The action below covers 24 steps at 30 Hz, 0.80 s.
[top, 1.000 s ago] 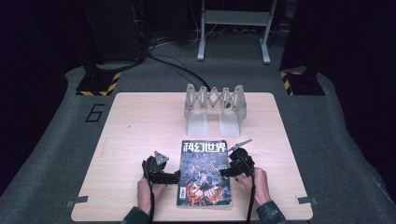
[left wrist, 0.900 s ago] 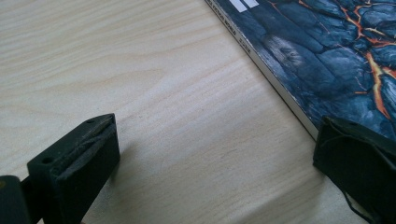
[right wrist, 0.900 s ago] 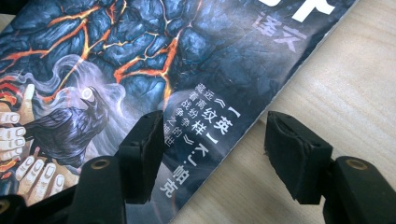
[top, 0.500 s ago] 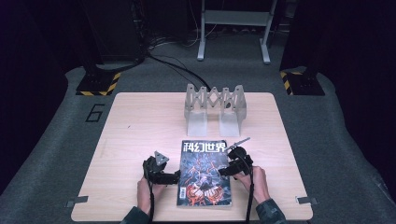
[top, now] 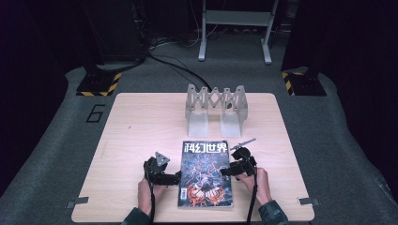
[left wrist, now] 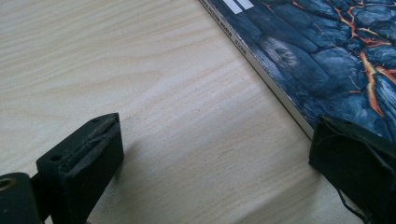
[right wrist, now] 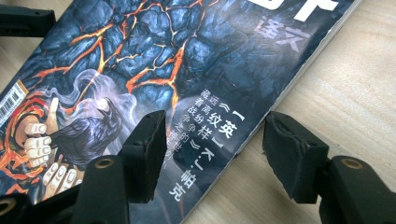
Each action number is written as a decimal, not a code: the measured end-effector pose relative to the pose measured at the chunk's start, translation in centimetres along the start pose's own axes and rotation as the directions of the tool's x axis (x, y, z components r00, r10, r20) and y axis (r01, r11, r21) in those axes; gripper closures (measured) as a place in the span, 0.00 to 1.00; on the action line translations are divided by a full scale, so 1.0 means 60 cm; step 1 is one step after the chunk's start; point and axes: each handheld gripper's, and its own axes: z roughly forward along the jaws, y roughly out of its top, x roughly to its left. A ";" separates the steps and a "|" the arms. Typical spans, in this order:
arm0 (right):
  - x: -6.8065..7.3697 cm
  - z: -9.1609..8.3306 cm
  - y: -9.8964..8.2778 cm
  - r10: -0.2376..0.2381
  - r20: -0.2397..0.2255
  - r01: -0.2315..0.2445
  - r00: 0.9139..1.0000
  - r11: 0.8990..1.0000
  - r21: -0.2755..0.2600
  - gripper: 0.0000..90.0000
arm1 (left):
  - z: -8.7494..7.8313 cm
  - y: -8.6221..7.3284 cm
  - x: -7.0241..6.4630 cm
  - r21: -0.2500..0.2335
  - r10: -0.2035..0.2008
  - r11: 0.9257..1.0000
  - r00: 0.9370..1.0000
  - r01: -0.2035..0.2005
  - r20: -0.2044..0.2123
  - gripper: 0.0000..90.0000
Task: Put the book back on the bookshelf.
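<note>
One magazine [top: 205, 174] is laid flat on the wooden table [top: 141, 126], near its front edge, and every place below is given from that magazine. Behind it, toward the far edge, one grey folding rack [top: 216, 108] is stood upright, well apart; a thin metal piece [top: 243, 143] is seen just off the far right corner. Nothing is placed between the grippers and the cover.

At the magazine's left edge the left gripper [top: 174, 178] is held low over the table, its jaws spread wide: one pad is set over bare wood, the other [left wrist: 357, 163] at the spine edge.

At the right edge the right gripper [right wrist: 215, 149] is held about half open and has just been closing; one pad [right wrist: 147, 149] is over the cover, the other beyond the edge, over the wood, with the edge between them, not pinched.

Two grippers and two hands are counted.
</note>
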 end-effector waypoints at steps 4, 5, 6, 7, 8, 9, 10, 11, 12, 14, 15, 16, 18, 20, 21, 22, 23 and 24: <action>-0.004 -0.001 -0.005 0.015 -0.019 -0.016 1.000 0.999 -0.030 0.44 | 0.000 0.000 0.000 0.000 0.003 1.000 1.000 -0.003 0.000 0.03; -0.007 -0.002 -0.008 0.021 -0.038 -0.023 0.999 0.999 -0.047 0.44 | 0.000 0.000 0.000 0.000 0.000 1.000 1.000 0.000 0.000 0.03; -0.007 -0.002 -0.008 0.021 -0.038 -0.023 0.999 0.999 -0.047 0.44 | 0.000 0.000 0.000 0.000 0.001 1.000 1.000 -0.001 0.000 0.03; -0.009 -0.002 -0.010 0.027 -0.049 -0.030 0.998 0.997 -0.064 0.43 | 0.000 0.000 0.000 0.000 -0.001 1.000 1.000 0.001 0.000 0.03; -0.009 -0.002 -0.010 0.027 -0.049 -0.030 0.998 0.997 -0.064 0.43 | 0.000 0.000 0.000 0.000 0.001 1.000 1.000 -0.001 0.000 0.03; -0.010 -0.004 -0.010 0.026 -0.063 -0.031 0.998 0.997 -0.073 0.43 | 0.000 0.000 0.000 0.000 0.001 1.000 1.000 -0.001 0.000 0.03; -0.010 -0.004 -0.010 0.026 -0.063 -0.031 0.998 0.997 -0.073 0.43 | 0.000 0.000 0.000 0.002 0.002 1.000 1.000 -0.002 0.001 0.03; -0.009 -0.005 -0.010 0.031 -0.065 -0.036 0.997 0.996 -0.083 0.43 | 0.000 0.000 0.000 0.003 0.004 1.000 1.000 -0.004 0.002 0.03; -0.009 -0.005 -0.011 0.022 -0.064 -0.028 0.998 0.995 -0.095 0.43 | 0.000 0.000 0.000 0.003 0.004 1.000 1.000 -0.004 0.002 0.03; -0.008 -0.007 -0.010 0.029 -0.067 -0.035 0.997 0.994 -0.100 0.43 | 0.000 0.000 0.000 0.002 0.004 1.000 1.000 -0.004 0.003 0.03; -0.009 -0.005 -0.009 0.027 -0.066 -0.034 0.997 0.994 -0.102 0.43 | -0.001 0.000 0.001 0.011 0.014 1.000 1.000 -0.014 0.006 0.03; -0.010 -0.004 -0.008 0.028 -0.063 -0.034 0.998 0.994 -0.104 0.42 | -0.002 0.000 0.001 0.014 0.022 1.000 1.000 -0.022 0.010 0.03; -0.010 -0.003 -0.007 0.028 -0.059 -0.034 0.998 0.994 -0.108 0.42 | 0.000 0.000 0.001 0.002 0.023 1.000 1.000 -0.023 0.007 0.03; -0.011 -0.003 -0.005 0.034 -0.062 -0.041 0.998 0.992 -0.119 0.42 | 0.000 0.000 0.001 0.001 0.021 1.000 1.000 -0.021 0.008 0.03; -0.013 -0.002 -0.005 0.034 -0.062 -0.041 0.998 0.991 -0.125 0.42 | 0.000 0.000 0.001 0.002 0.022 1.000 1.000 -0.022 0.009 0.03; -0.014 -0.002 -0.004 0.038 -0.067 -0.046 0.997 0.991 -0.126 0.42 | 0.000 0.000 0.001 0.002 0.022 1.000 1.000 -0.022 0.009 0.03; -0.014 -0.002 -0.004 0.038 -0.067 -0.046 0.997 0.991 -0.126 0.42 | 0.000 0.000 0.001 0.001 0.020 1.000 1.000 -0.020 0.009 0.03; -0.015 -0.001 -0.003 0.048 -0.070 -0.057 0.996 0.991 -0.122 0.41 | 0.000 0.000 0.001 0.000 0.020 1.000 1.000 -0.020 0.009 0.03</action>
